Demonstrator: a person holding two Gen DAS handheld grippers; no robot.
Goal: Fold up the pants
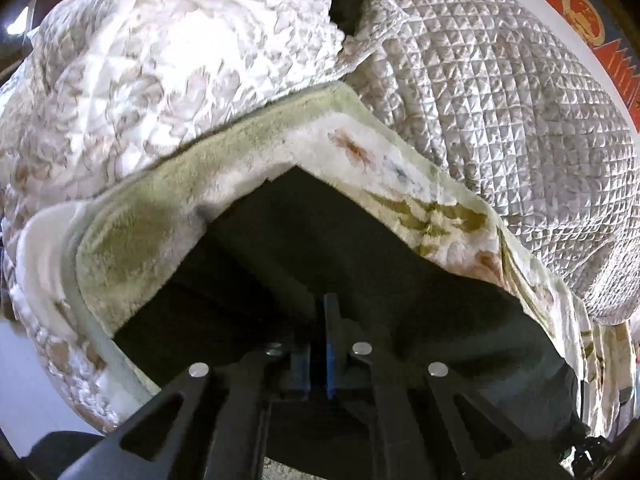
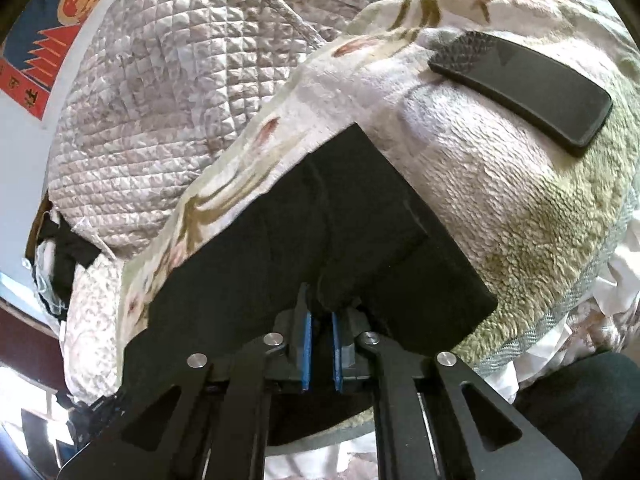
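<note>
Right wrist view: the right tool (image 2: 320,336) pinches the near edge of the folded black fabric pants (image 2: 320,232) on the floral fleece blanket (image 2: 500,200); the left tool (image 1: 320,336) is clamped on them too.

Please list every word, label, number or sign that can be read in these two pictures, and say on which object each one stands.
No text can be read with certainty.
Poster, right wrist view: dark characters on its red lower border, too blurred to read.
Poster, left wrist view: a round gold emblem and red zigzag shapes only, no legible words.
Black phone on the blanket: no visible brand or label.
Black pants: no tag or print visible.
</note>
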